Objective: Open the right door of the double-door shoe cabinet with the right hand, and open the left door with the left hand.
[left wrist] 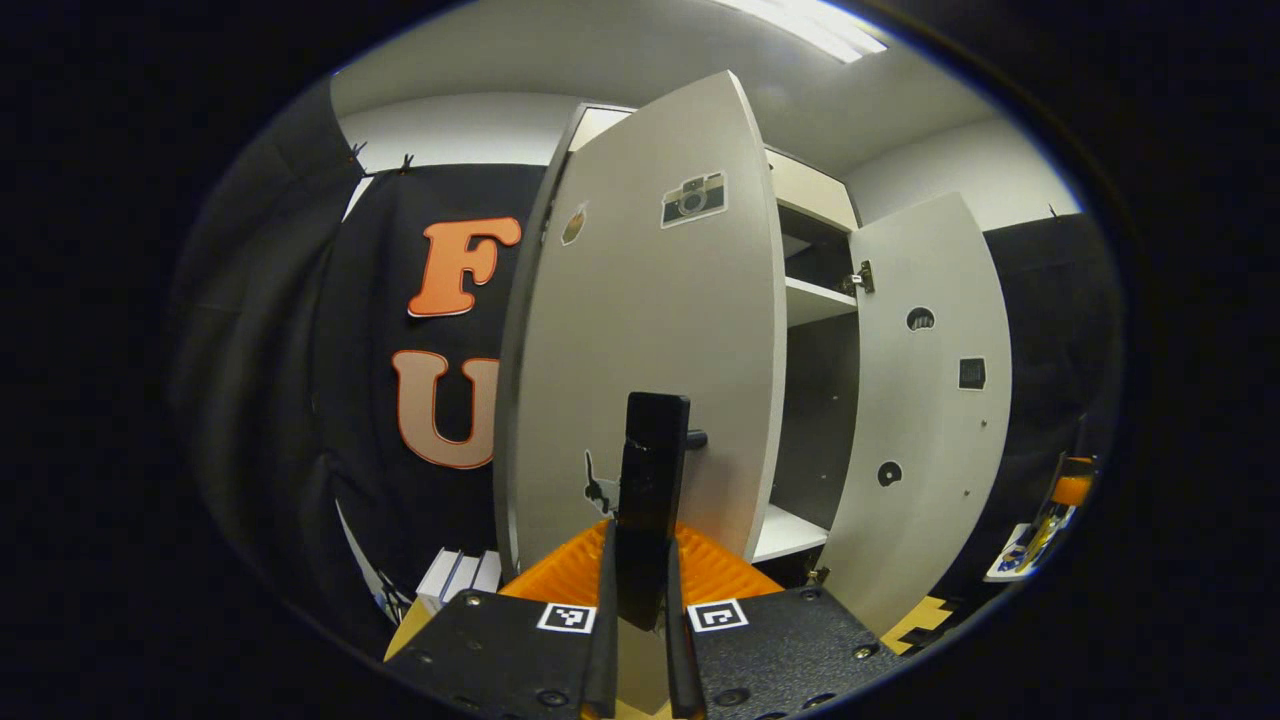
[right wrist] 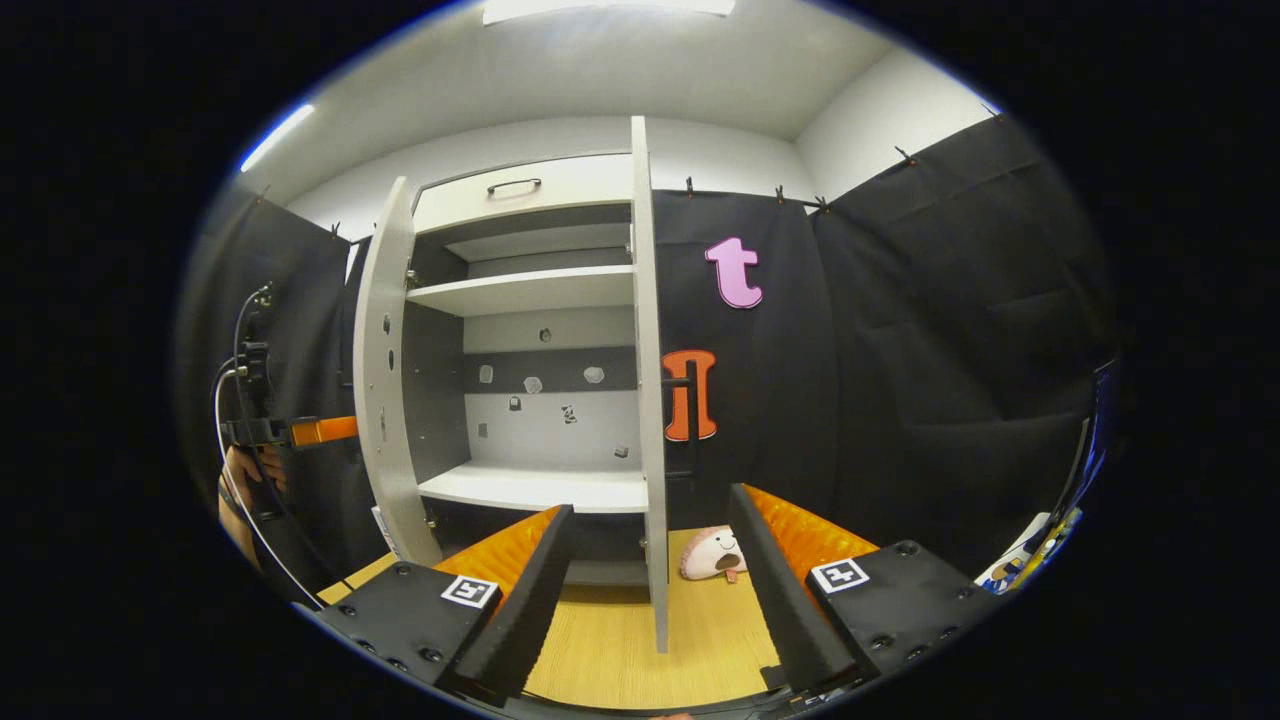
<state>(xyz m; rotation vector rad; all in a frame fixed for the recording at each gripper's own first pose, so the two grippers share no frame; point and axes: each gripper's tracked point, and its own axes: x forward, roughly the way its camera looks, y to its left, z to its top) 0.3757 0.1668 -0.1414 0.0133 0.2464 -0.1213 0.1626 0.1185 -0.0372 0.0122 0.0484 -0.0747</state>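
Note:
In the left gripper view the white left door stands partly swung out, right in front of me. My left gripper is shut on its black vertical handle. The right door hangs wide open beyond it, and the right gripper shows small at the far right. In the right gripper view my right gripper is open, its fingers either side of the right door's edge without touching it. That door's handle is free. The left door and the left gripper, held by a hand, are at the left.
The open cabinet shows white shelves and a top drawer. A plush toy lies on the wooden floor by the right door. White boxes stand low at the left of the cabinet. Black cloth walls close in both sides.

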